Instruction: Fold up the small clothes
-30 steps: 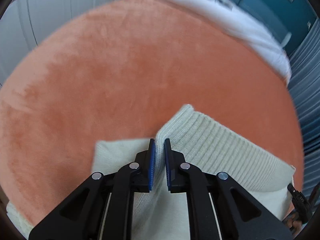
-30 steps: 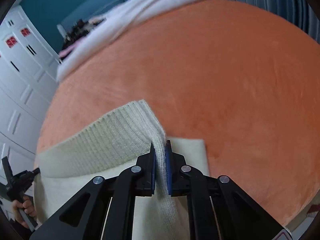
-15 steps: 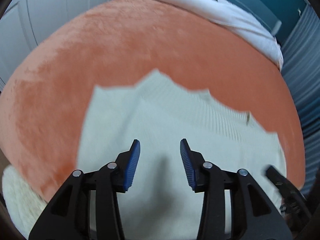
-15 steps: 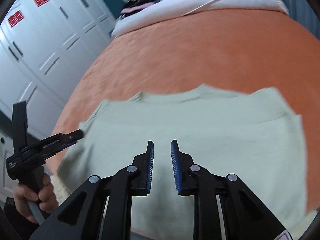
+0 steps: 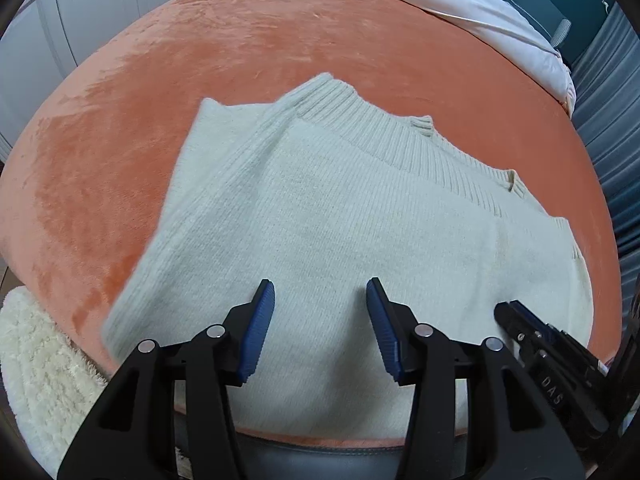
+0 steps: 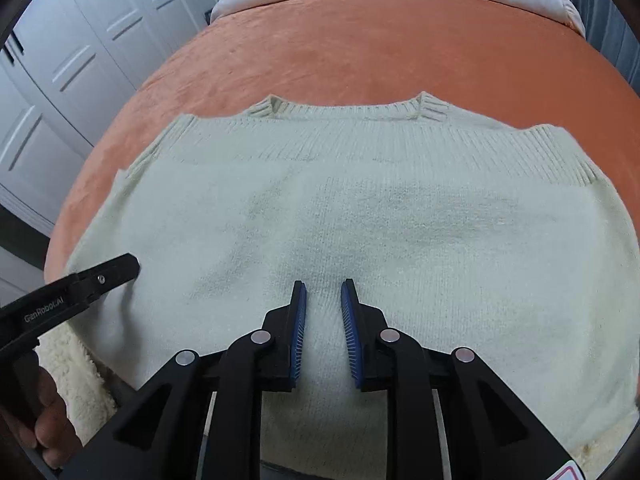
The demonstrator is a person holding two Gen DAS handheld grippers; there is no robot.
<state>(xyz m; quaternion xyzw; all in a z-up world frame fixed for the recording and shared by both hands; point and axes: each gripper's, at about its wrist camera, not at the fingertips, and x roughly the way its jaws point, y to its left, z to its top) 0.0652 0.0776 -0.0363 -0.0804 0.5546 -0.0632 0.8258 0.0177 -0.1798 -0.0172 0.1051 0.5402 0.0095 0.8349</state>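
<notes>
A cream knit sweater (image 5: 340, 216) lies folded flat on the orange blanket (image 5: 280, 32), its ribbed band along the far edge. It also shows in the right wrist view (image 6: 360, 208). My left gripper (image 5: 320, 292) hovers open and empty above the sweater's near part. My right gripper (image 6: 323, 292) is open a little and empty, just above the sweater's near middle. The right gripper's tip (image 5: 520, 320) shows at the lower right of the left view. The left gripper's finger (image 6: 100, 276) shows at the left of the right view.
A white fluffy cloth (image 5: 40, 360) hangs at the blanket's near left edge. A white duvet (image 5: 480, 4) lies across the far end of the bed. White cabinet doors (image 6: 60, 80) stand to the left. Blue-grey curtains (image 5: 616, 120) hang to the right.
Both grippers let go of the sweater's ribbed edge, opened and drew back toward the near side. The sweater now lies flat with the fold laid down.
</notes>
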